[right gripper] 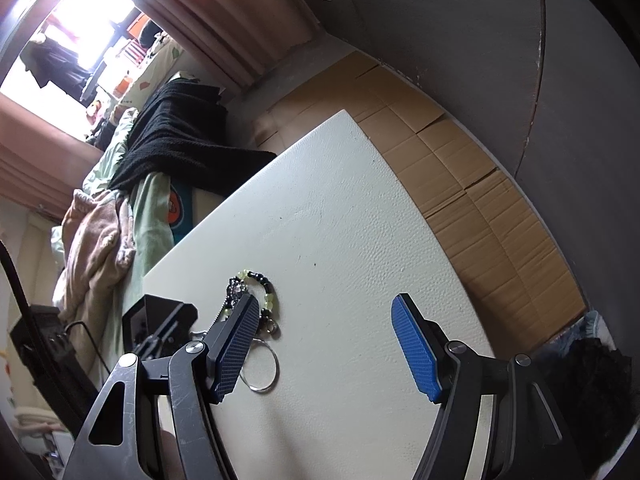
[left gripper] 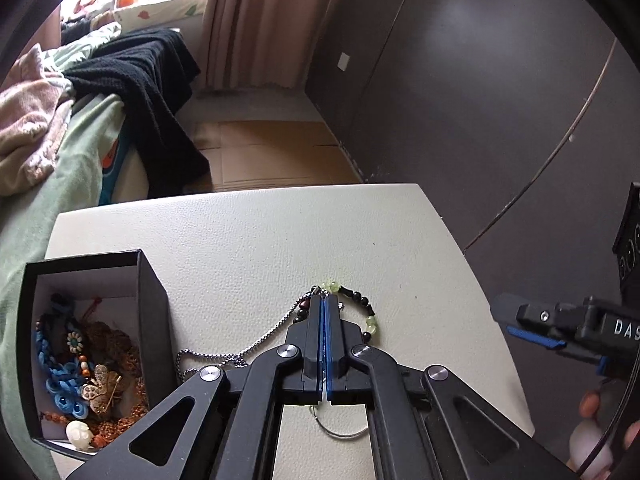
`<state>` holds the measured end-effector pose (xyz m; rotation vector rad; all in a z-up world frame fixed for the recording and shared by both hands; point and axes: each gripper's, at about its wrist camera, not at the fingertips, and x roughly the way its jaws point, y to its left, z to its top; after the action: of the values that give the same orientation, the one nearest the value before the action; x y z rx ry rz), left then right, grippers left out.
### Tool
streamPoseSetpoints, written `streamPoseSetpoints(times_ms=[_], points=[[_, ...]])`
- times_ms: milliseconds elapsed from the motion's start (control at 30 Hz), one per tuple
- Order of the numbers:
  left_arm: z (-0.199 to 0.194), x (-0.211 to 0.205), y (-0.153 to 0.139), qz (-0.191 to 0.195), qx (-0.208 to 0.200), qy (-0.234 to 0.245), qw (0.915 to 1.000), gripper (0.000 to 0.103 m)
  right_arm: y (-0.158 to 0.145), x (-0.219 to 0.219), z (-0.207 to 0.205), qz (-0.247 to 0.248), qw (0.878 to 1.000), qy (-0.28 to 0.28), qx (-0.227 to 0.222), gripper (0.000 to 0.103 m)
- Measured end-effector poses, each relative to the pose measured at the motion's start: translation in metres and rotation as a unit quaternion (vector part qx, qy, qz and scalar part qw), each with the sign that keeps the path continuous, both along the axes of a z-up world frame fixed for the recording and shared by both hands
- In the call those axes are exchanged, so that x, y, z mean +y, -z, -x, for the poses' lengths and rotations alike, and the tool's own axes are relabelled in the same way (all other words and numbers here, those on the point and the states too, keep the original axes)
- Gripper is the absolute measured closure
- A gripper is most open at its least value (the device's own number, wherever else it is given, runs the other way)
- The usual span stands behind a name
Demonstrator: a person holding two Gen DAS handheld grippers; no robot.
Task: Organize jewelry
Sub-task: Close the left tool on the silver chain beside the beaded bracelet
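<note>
A black box [left gripper: 150, 304] with a white lining stands at the table's left and holds several pieces of jewelry, blue, orange and gold [left gripper: 80, 376]. A silver chain necklace [left gripper: 240, 354] and a bracelet of green and black beads [left gripper: 362, 304] lie on the white table [left gripper: 260, 232]. My left gripper [left gripper: 324, 300] is shut, its tips down on the spot where chain and bracelet meet. A thin silver ring [right gripper: 262, 368] lies near the bracelet [right gripper: 266, 294]. My right gripper [right gripper: 324, 320] is open and empty above the table, right of the jewelry; it shows in the left wrist view [left gripper: 532, 326].
A bed with green and pink bedding [left gripper: 36, 120] and a black blanket [left gripper: 152, 92] runs along the table's left. Flattened cardboard [right gripper: 460, 168] covers the floor beyond. A dark wall [left gripper: 480, 80] stands to the right, pink curtains [left gripper: 260, 20] behind.
</note>
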<state>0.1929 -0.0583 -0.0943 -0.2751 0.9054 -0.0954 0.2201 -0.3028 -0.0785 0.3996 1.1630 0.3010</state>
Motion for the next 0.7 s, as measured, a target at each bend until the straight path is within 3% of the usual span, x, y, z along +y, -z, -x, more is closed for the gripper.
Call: streamPoseSetpoints(times_ms=[133,200,267,300,433,500,567,700], points=[[-0.008,-0.016,0.002,-0.056,0.009,0.009,0.9984,0.093,0.0,-0.002,-0.001,-0.001,1.0,0.002,0.001,0.034],[-0.01,-0.02,0.005,-0.049,0.008,0.018,0.9986,0.078,-0.001,-0.006,-0.002,-0.003,1.0,0.006,0.0,0.034],[-0.011,-0.024,0.008,-0.061,0.007,0.013,0.998,0.048,-0.002,-0.009,-0.002,-0.006,1.0,0.01,0.0,0.034],[-0.01,-0.025,0.008,-0.068,0.002,0.012,0.9976,0.046,-0.003,-0.01,-0.002,-0.006,1.0,0.012,0.0,0.034],[-0.009,-0.03,0.013,-0.081,-0.006,0.009,0.9966,0.046,-0.003,-0.018,-0.003,-0.013,1.0,0.019,0.0,0.034],[-0.01,-0.032,0.016,-0.08,-0.006,0.011,0.9967,0.055,-0.004,-0.018,-0.003,-0.015,1.0,0.021,0.0,0.034],[-0.012,-0.036,0.021,-0.083,0.003,0.02,0.9964,0.078,-0.005,-0.02,-0.003,-0.018,1.0,0.022,0.0,0.034],[-0.015,-0.038,0.033,-0.084,0.021,0.02,0.9961,0.083,-0.006,-0.024,-0.002,-0.024,0.999,0.027,0.001,0.034]])
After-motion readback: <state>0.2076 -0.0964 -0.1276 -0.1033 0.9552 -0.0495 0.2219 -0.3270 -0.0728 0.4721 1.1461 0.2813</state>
